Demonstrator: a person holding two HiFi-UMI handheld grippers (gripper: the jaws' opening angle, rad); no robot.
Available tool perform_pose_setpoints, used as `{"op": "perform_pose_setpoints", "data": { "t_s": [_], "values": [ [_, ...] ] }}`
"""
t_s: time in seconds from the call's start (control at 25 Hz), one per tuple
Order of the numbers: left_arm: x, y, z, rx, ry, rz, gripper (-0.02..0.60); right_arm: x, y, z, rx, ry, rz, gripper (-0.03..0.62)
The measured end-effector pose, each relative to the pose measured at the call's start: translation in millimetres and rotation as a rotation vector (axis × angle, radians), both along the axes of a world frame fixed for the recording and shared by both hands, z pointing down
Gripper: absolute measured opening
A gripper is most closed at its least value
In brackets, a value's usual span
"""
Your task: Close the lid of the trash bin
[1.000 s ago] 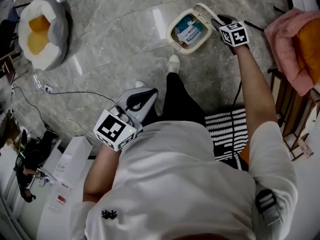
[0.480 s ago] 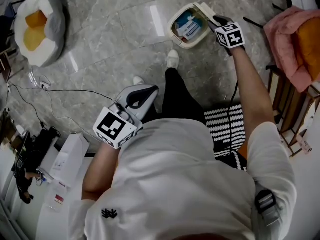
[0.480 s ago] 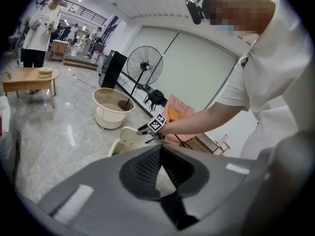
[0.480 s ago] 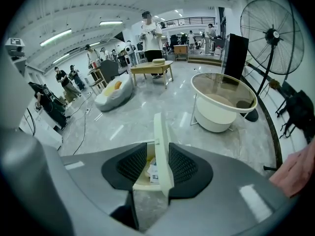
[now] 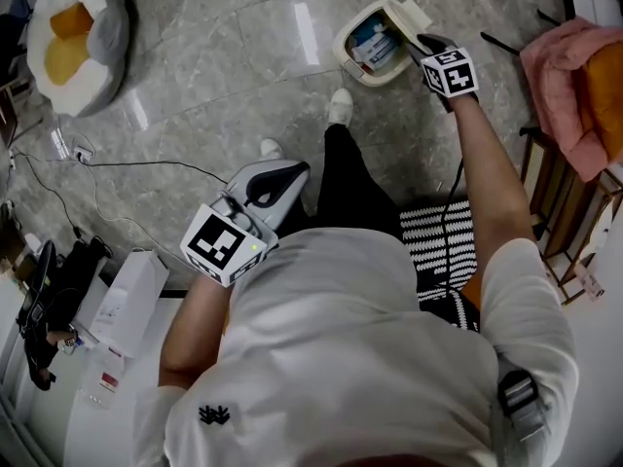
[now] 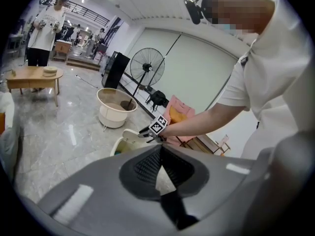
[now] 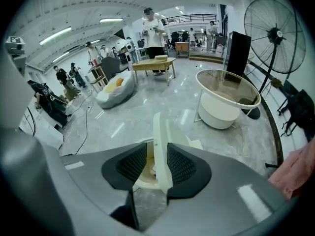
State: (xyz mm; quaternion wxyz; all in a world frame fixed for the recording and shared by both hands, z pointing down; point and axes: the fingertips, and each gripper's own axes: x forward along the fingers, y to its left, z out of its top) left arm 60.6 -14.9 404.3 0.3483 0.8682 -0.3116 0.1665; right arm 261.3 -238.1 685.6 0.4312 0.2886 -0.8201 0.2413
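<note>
The small cream trash bin [image 5: 368,54] stands on the grey stone floor in front of the person's feet, with rubbish showing inside. Its lid [image 5: 407,14] is raised at the bin's far right side and tilts over the opening. My right gripper [image 5: 426,45] is shut on the lid's edge; in the right gripper view the lid [image 7: 158,127] stands edge-on between both pads of the right gripper [image 7: 157,150], with the bin [image 7: 141,177] below. My left gripper [image 5: 265,189] hangs by the person's waist, shut on nothing. In the left gripper view the left gripper [image 6: 160,150] has the bin [image 6: 124,142] far beyond it.
A round cream tub [image 7: 224,100] and a standing fan [image 7: 275,26] are behind the bin. A pet bed [image 5: 70,39] lies far left, cables [image 5: 127,171] cross the floor, and a striped mat [image 5: 440,246] and pink cloth [image 5: 567,71] are at right. People stand in the background.
The lid in my right gripper has swung further over the bin's opening, so less of the inside shows. My left gripper has stayed by the waist.
</note>
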Motion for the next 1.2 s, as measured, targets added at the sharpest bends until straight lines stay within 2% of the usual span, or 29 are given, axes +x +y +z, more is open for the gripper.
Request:
{"op": "perform_pose_setpoints", "data": {
  "t_s": [1.2],
  "values": [
    [-47.4,34.2,16.1,-0.029,0.013,-0.049,0.057,-49.2,63.1,58.4,-0.091,0.059,-0.064,0.121]
  ]
}}
